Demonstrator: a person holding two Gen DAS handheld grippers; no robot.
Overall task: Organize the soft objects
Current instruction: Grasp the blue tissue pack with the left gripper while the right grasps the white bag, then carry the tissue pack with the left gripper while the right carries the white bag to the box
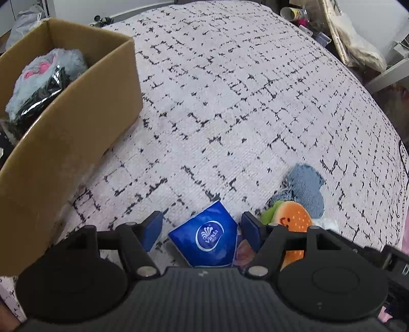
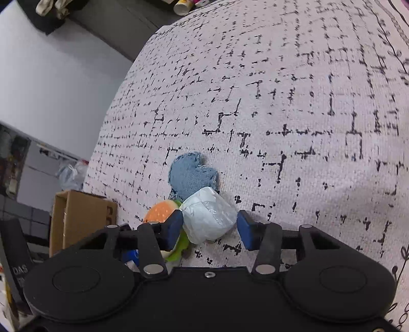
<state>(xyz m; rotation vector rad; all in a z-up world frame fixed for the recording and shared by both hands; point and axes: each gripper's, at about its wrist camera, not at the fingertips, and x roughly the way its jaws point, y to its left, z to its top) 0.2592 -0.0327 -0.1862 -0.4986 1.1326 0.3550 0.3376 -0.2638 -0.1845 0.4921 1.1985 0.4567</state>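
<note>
Both wrist cameras look steeply down, close above the bed [image 1: 230, 102], sharing the burger plush [image 1: 294, 222]

A bed covered in a pale spread [image 1: 230, 89] with a broken black grid pattern fills most of both views. Past its far edge, upper right in the left view, sits blurred clutter [image 1: 301, 14]. Upper left in the right view shows a plain white wall [image 2: 51, 71].

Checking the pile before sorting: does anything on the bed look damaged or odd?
The blue denim scrap beyond the white plastic-wrapped bundle has ragged, frayed edges, like a cut-off piece. The rest of the pile looks intact.
</note>
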